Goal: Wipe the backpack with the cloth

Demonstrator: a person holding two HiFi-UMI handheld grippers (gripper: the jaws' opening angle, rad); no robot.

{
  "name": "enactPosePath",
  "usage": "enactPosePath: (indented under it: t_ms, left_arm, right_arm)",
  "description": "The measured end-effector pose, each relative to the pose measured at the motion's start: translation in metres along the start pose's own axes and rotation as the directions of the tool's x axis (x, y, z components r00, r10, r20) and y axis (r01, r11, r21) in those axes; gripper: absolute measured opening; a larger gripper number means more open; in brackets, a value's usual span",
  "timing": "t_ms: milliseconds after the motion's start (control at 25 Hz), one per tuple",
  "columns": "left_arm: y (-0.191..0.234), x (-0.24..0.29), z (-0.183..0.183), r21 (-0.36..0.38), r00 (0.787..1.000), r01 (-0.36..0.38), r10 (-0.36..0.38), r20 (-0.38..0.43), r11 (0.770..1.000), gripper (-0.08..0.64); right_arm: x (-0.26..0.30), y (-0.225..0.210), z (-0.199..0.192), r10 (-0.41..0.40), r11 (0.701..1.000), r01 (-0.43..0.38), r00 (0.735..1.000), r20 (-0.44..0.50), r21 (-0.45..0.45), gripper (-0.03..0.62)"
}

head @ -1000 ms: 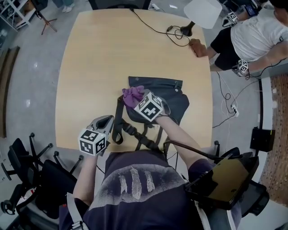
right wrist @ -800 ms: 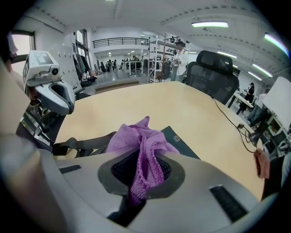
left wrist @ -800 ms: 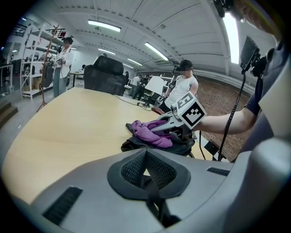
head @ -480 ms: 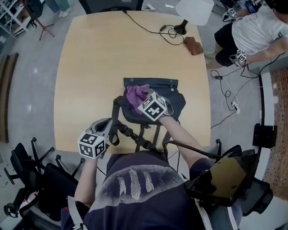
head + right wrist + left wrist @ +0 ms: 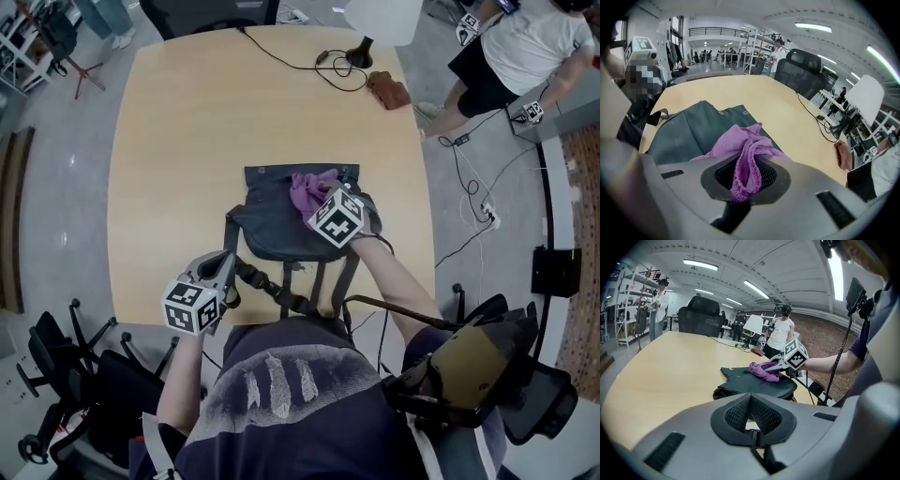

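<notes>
A dark grey backpack lies flat on the wooden table, its straps trailing toward me. My right gripper is shut on a purple cloth and presses it onto the backpack's top right part. In the right gripper view the cloth bunches between the jaws over the grey fabric. My left gripper hovers at the table's near edge, left of the straps, shut with nothing between its jaws. The left gripper view shows the backpack, the cloth and the right gripper ahead.
A white lamp, a black cable and a brown object sit at the table's far right. A person stands beyond that corner. Office chairs stand at my lower left.
My right gripper has slid the purple cloth rightward along the top of the backpack. The left gripper has stayed near the table's front edge.
</notes>
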State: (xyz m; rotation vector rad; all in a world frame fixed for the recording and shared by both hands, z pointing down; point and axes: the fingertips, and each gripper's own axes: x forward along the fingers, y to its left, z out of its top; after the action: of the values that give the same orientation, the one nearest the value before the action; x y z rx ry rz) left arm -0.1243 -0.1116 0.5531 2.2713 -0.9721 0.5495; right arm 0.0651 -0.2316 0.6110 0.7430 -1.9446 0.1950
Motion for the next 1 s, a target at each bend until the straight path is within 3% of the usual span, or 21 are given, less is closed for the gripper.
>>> enactPosePath:
  t_ms: [280,480,680,1000]
  left_arm:
    - [-0.008,0.001,0.009,0.015,1.000,-0.023,0.023,0.019,1.000,0.006]
    - [-0.012,0.004,0.003,0.009,0.999,-0.031,0.031,0.013,0.999,0.006]
    - [-0.017,0.006,0.000,0.005,0.999,-0.030,0.030,0.010,1.000,0.006]
    - [-0.016,0.005,0.005,0.004,0.999,-0.038,0.038,0.032,0.999,0.006]
  right_arm:
    - [-0.007,-0.015,-0.016,0.020,0.999,-0.020,1.000,0.006,0.040,0.032]
    - [-0.015,-0.049,-0.038,-0.035,0.999,0.036,0.999,-0.035,0.035,0.032]
    - [-0.021,-0.080,-0.075,-0.069,0.991,0.077,0.995,-0.074,0.112,0.033]
    - [-0.047,-0.131,-0.122,-0.158,0.970,0.185,0.972,-0.173,0.157,0.032]
